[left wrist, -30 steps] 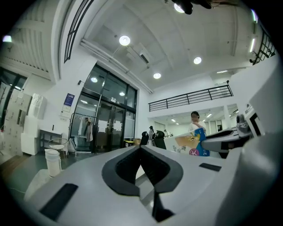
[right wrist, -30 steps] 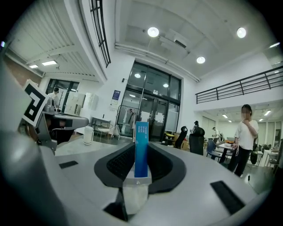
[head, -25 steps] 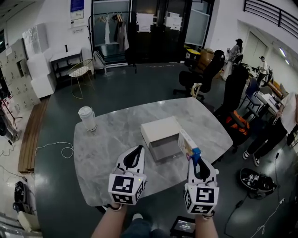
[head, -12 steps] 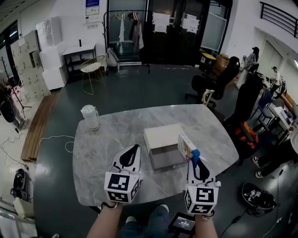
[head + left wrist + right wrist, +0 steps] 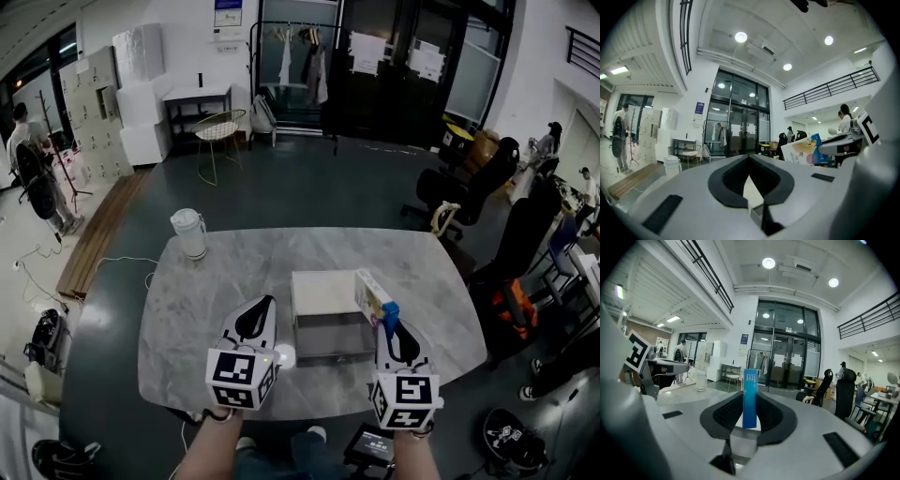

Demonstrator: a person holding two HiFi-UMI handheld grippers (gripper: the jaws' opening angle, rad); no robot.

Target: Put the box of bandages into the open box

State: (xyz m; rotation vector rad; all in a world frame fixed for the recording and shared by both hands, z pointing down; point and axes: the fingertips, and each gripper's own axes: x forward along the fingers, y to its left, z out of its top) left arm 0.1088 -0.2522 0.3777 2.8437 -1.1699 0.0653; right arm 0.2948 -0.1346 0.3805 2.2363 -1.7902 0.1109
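- Centre right of the head view: bandage box (image 5: 373, 297) sits in the right gripper (image 5: 388, 317), off the table (image 5: 197, 309), right beside the right edge of the open box (image 5: 323, 291).
- Key relation: the grey opening of the open box lies left of the bandage box and a bit lower in the frame. My read is that the next move is a short shift left and then down.
- Long axis of the bandage box runs up and left from the jaw tips in the head view. In the right gripper view it stands upright, with its thin blue edge (image 5: 750, 397) facing the camera.
- Right gripper: jaws narrow, clamped on the lower end of the bandage box, pads on both flat faces.
- Left gripper (image 5: 264, 304): lower centre-left of the frame, just left of the open box, jaw tips together with nothing between them in the left gripper view (image 5: 750, 158).
- Right hand is the nearer one and already has the load. The left gripper looks idle, touching nothing that I can see.
- Risk, as a guess: the tilted bandage box could catch the white top edge of the open box on the way in.
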